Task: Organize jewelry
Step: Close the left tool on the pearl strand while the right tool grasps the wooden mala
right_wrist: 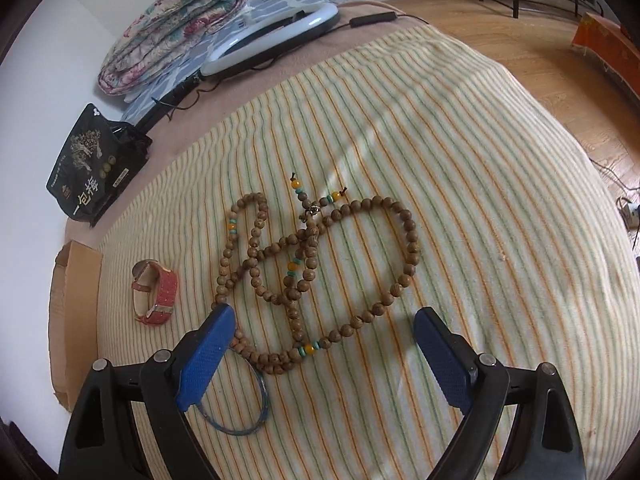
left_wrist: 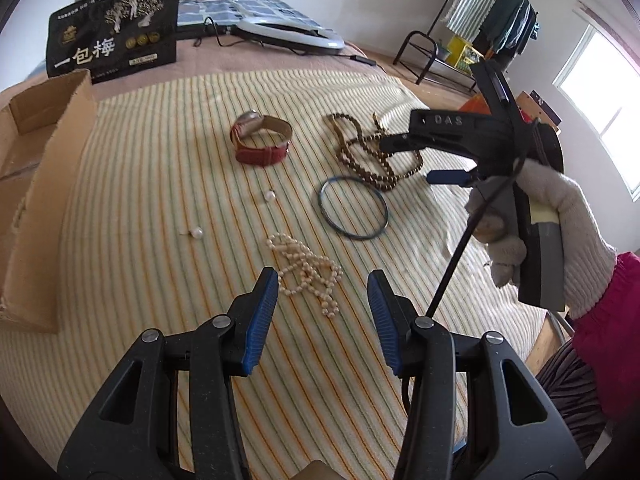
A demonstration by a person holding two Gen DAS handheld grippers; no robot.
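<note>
While jewelry lies outside it, cardboard box (left_wrist: pixel 36 184) shows no contents.

Watch (left_wrist: pixel 262 136), beads (right_wrist: pixel 316 276), bangle (left_wrist: pixel 354 207), pearls (left_wrist: pixel 308 272) loose on bedspread (left_wrist: pixel 160 200)

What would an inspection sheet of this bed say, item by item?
Surface: striped blanket on a bed.
Job's things: red-strapped watch, wooden bead string, blue bangle, pearl strand, two loose pearls, all lying apart from the grippers; cardboard box at the edge.
Clutter: black snack bag, ring light, folded quilts.
Grippers: left hand-held gripper open over the pearl strand; right hand-held gripper open over the bead string.
Cables: black cord beside the gloved hand.
Surroundings: window, clothes rack, wooden floor.
</note>
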